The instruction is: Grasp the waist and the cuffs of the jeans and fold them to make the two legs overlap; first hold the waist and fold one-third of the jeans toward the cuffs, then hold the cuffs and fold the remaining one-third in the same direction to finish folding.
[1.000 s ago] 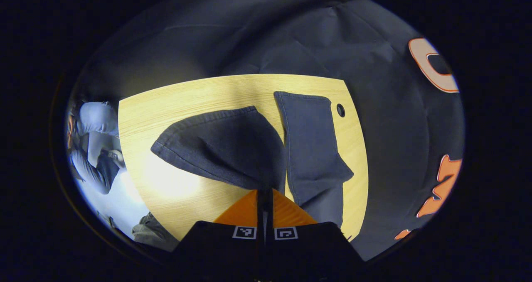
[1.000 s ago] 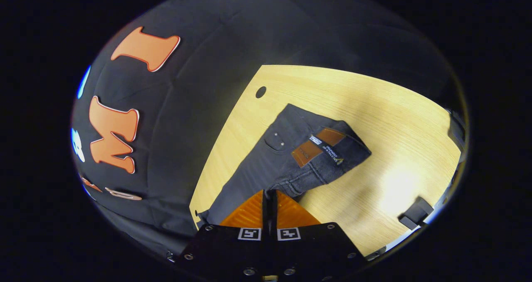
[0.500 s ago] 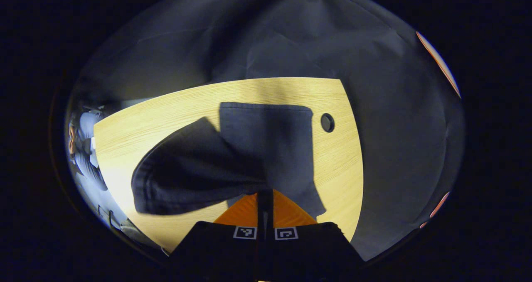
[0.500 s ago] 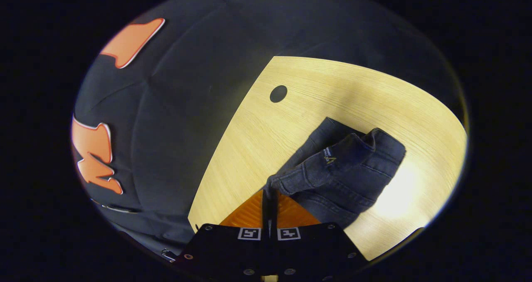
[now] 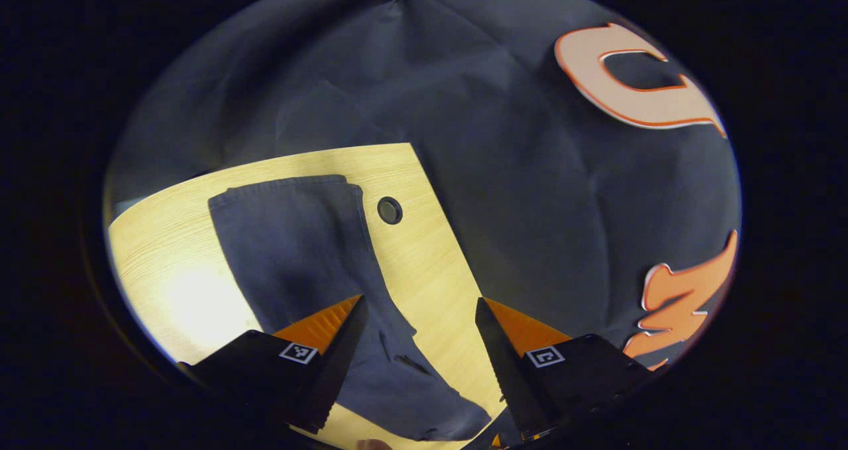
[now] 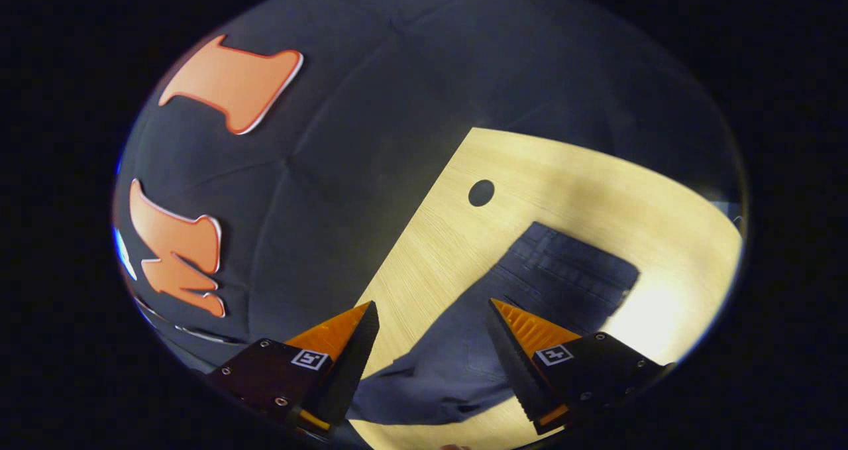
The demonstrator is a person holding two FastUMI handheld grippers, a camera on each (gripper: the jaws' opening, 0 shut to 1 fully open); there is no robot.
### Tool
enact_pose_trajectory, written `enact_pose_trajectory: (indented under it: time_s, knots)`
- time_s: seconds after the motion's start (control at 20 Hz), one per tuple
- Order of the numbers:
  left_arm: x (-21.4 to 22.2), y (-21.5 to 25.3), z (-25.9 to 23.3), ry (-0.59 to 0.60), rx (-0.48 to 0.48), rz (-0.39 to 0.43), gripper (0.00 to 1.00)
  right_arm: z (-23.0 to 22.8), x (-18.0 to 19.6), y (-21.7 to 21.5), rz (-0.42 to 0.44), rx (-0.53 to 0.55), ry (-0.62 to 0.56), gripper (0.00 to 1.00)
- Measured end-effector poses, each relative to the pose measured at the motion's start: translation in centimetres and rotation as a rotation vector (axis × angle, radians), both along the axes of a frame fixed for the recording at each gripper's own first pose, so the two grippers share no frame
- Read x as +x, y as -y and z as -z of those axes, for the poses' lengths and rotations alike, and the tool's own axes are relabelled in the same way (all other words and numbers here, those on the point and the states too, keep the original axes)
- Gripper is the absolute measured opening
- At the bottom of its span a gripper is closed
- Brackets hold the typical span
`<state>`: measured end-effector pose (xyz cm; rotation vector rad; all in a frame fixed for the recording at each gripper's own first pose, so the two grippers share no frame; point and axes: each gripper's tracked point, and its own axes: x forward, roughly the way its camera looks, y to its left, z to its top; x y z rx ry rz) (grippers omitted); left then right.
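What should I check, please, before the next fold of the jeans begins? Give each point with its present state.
1. Left claw open and free of cloth: ok.
2. Right claw open and free of cloth: ok.
3. Jeans lying on the table, none over its edge: ok in what is seen; the near part is out of frame.
4. The two legs overlap evenly: cannot tell; one edge sticks out near the left claw.
5. Waist end lying flat: ok.
6. Cable hole uncovered by the cloth: ok.
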<state>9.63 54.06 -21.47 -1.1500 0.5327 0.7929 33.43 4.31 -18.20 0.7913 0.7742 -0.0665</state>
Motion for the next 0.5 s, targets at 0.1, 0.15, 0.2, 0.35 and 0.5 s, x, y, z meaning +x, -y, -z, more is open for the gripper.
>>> enact_pose_trajectory:
  time_s: [0.1, 0.15, 0.2, 0.35, 0.5]
  knots:
    - [-2.2, 2.1, -1.1, 0.012, 0.052, 0.037, 0.98, -0.4, -3.0, 2.0, 0.06, 0.027, 0.002, 0.98]
    - [-2.7, 3.3, -1.6, 0.031, 0.068, 0.067, 0.98, 0.4, -4.1, 3.6, 0.096, 0.036, 0.002, 0.98]
    - [-2.8, 4.9, -2.2, 0.051, 0.072, 0.102, 0.98, 1.6, -5.2, 5.1, 0.131, 0.039, -0.006, 0.98]
    - [-4.0, 9.4, -3.8, 0.107, 0.105, 0.182, 0.98, 6.5, -7.2, 8.5, 0.233, 0.067, -0.08, 0.98]
    - [-4.2, 12.5, -3.8, 0.115, 0.144, 0.251, 0.98, 9.7, -6.9, 9.3, 0.266, 0.092, -0.111, 0.98]
